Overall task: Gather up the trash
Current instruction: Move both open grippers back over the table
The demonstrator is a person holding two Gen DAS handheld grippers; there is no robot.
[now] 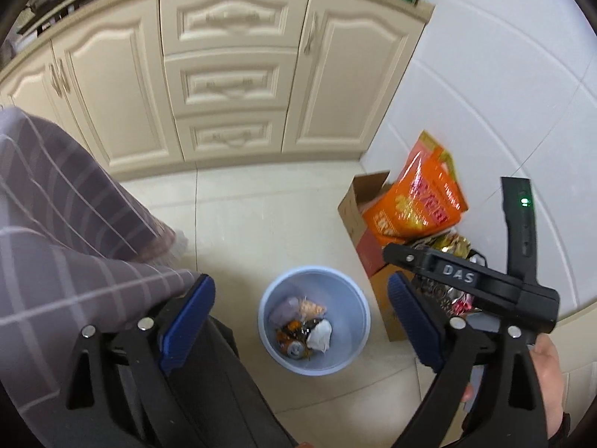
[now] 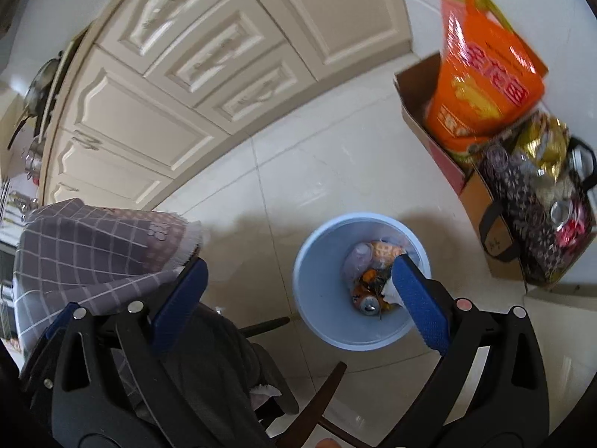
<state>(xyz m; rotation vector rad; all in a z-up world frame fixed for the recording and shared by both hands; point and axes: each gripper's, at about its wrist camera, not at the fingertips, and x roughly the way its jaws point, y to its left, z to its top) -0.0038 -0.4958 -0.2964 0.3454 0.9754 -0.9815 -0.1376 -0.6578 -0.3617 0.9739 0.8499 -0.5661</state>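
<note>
A: Trash (image 1: 304, 326) — a can, wrappers, crumpled paper — lies in the blue bin (image 1: 358, 339) on the kitchen floor.

B: And the grippers?

A: Left gripper (image 1: 298, 328) and right gripper (image 2: 298, 298) hang above, jaws apart, empty — collection looks nearly finished.

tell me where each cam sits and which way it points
Left wrist: on the left gripper, held high, looking down at the blue trash bin and cream cabinets; both open fingers, the right gripper's body and a hand show.
Right wrist: on the right gripper, also looking down at the bin; both open fingers show.
Shared: bin, cabinets, plaid cloth, orange bag in a cardboard box.
</note>
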